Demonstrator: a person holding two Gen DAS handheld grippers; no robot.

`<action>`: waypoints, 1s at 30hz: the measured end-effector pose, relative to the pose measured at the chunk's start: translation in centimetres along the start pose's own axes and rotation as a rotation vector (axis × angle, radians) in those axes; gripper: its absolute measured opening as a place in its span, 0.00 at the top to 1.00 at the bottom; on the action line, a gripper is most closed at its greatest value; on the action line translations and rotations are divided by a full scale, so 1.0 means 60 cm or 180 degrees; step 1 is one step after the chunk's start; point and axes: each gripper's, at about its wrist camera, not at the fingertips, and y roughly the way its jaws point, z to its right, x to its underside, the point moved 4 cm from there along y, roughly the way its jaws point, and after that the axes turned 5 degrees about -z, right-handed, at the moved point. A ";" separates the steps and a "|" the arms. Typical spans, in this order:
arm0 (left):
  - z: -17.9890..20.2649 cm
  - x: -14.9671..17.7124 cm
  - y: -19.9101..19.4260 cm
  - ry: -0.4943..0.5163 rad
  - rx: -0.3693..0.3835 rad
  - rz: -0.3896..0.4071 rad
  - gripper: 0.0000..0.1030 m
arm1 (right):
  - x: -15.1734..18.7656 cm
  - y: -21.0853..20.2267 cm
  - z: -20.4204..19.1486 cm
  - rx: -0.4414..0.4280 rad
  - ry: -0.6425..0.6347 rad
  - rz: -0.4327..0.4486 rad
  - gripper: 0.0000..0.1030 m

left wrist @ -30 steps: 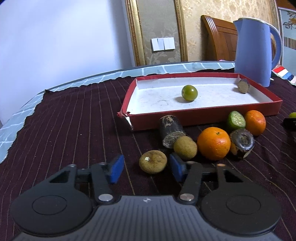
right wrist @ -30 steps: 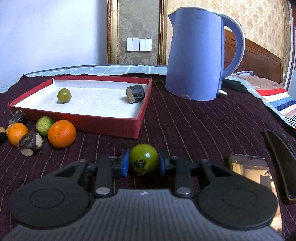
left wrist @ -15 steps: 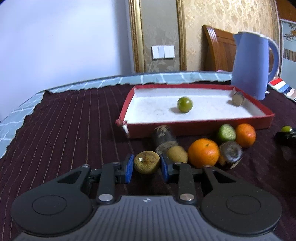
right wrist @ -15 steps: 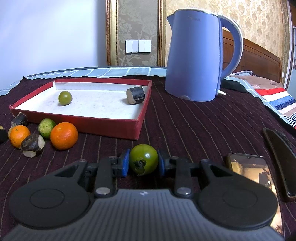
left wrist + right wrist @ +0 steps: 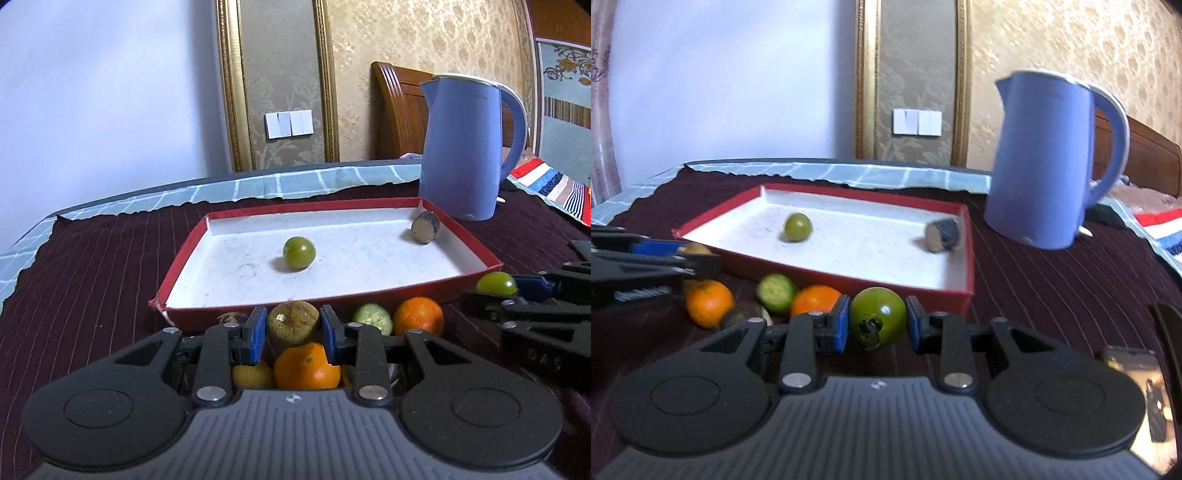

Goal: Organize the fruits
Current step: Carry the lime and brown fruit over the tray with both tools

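Tray [image 5: 476,254] sits mid-table on the cloth [image 5: 92,266]. In it: one round fruit [image 5: 299,252] near centre, a cut cylinder piece [image 5: 424,229] at far right corner. Kettle [image 5: 465,147] stands behind tray's right corner. Loose fruits [image 5: 417,315] cluster just before tray's near wall. Phone [image 5: 1134,376] lies far right.

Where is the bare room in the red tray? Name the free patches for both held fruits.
Inside the shallow red tray, the white floor is bare between the small green fruit and the dark cut stalk piece, and in the near-left corner. It is crowded on the cloth along the tray's front wall, where the oranges and sliced green fruit sit.
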 end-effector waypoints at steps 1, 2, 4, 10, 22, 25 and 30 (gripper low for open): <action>0.001 -0.002 0.001 0.0002 -0.0008 0.0004 0.71 | -0.003 0.000 -0.004 -0.0005 -0.0004 0.0011 0.71; 0.003 -0.004 0.002 -0.0005 -0.0022 0.0006 0.71 | -0.008 0.001 -0.007 -0.0012 -0.0007 0.0024 0.71; 0.004 -0.007 0.003 -0.0014 -0.0015 0.0007 0.71 | -0.013 0.001 -0.010 -0.0016 -0.0006 0.0041 0.71; 0.007 -0.013 0.007 -0.0014 -0.0052 0.0021 0.71 | -0.027 0.004 -0.012 -0.0013 0.0014 0.0071 0.71; 0.008 -0.034 0.019 -0.0022 -0.0070 0.0005 0.71 | -0.046 0.019 -0.010 0.0006 0.0063 0.0088 0.71; 0.007 -0.035 0.023 -0.0053 -0.0073 -0.0015 0.71 | -0.051 0.024 -0.009 0.0009 0.0067 0.0083 0.71; 0.007 -0.043 0.038 -0.0079 -0.0084 -0.0065 0.71 | -0.057 0.030 -0.009 -0.0001 0.0083 0.0075 0.71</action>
